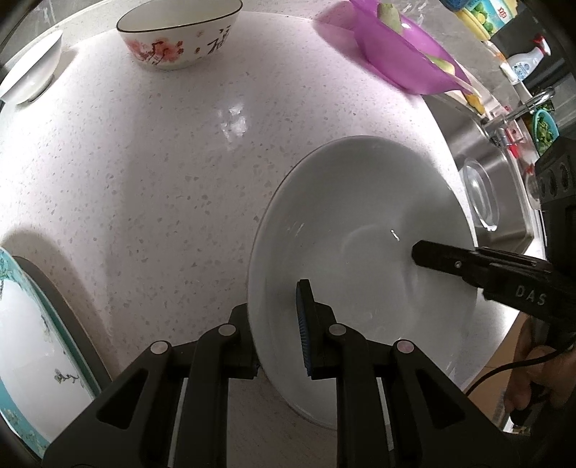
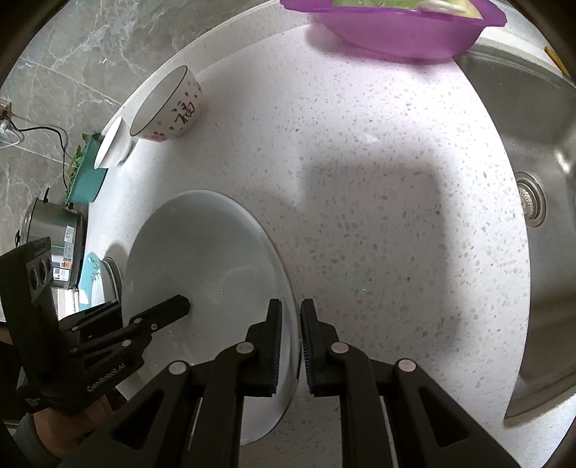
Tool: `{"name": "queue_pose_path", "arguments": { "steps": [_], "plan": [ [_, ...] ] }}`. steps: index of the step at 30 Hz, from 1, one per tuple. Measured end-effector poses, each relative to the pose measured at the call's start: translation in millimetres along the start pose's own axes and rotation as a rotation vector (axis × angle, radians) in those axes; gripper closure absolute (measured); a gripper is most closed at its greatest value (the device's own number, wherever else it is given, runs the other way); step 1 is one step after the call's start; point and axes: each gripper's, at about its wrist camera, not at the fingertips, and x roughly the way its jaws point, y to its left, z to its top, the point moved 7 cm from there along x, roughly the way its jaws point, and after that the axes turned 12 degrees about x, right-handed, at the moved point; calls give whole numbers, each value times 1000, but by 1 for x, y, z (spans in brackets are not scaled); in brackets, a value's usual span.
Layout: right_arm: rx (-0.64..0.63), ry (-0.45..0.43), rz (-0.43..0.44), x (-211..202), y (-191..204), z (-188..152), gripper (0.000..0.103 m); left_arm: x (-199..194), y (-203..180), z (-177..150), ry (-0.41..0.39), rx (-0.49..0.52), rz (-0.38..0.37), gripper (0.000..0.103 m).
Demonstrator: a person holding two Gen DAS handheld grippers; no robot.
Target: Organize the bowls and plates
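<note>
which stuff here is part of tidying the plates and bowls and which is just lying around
Job: white plate; floral bowl; small white bowl; teal-rimmed plate.
Lying about: purple basin; steel pot; cleaner bottle; sink.

Plain white plate (image 1: 360,223) on speckled white counter (image 1: 162,172); pink-blossomed bowl (image 1: 176,39) (black calligraphy too); purple basin (image 1: 406,61).

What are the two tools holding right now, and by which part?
Both tools grip the white plate by its rim, on opposite edges: left tool on one side, right tool on the other.
</note>
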Motion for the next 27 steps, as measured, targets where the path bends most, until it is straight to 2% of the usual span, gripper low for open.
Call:
{"name": "queue_pose_path", "arguments": {
  "steps": [1, 2, 3, 4, 5, 7, 8, 10, 12, 14, 16, 19, 23, 27],
  "plan": [
    [3, -4, -1, -1, 0, 0, 84, -1, 0, 0, 1, -3, 2, 75],
    [9, -7, -3, -3, -1, 1, 63, -4, 0, -1, -4, -3, 1, 53],
    [18, -14, -4, -7, -4, 2, 48, -11, -2, 0, -22, -1, 0, 40],
    [24, -26, -1, -12, -4, 5, 21, -17, -2, 0, -37, 0, -1, 24],
    [25, -41, 3, -18, -5, 8, 9, -27, -3, 2, -61, 1, -9, 24],
    [37, -72, 9, -33, -10, 16, 9, -50, -3, 6, -102, 0, -52, 20],
    [51, -83, 23, -39, -11, 21, 6, -64, 0, 8, -124, -14, -85, 14],
    [87, -122, 69, -56, -10, 34, 0, -95, 14, 14, -176, -45, -151, 4],
    [85, -170, 110, -73, 4, 49, 0, -126, 42, 22, -230, -72, -184, 1],
    [48, -221, 144, -88, 30, 62, 0, -152, 81, 32, -282, -80, -151, 1],
    [-12, -255, 188, -96, 70, 73, 0, -174, 131, 44, -335, -79, -79, 1],
    [-94, -263, 211, -90, 137, 86, 0, -188, 213, 62, -350, -111, 14, 1],
    [-160, -251, 247, -65, 226, 104, 0, -181, 306, 89, -315, -177, 77, 1],
    [-233, -198, 163, -4, 308, 129, 1, -167, 355, 108, -279, -147, 131, 1]
  ]
}}
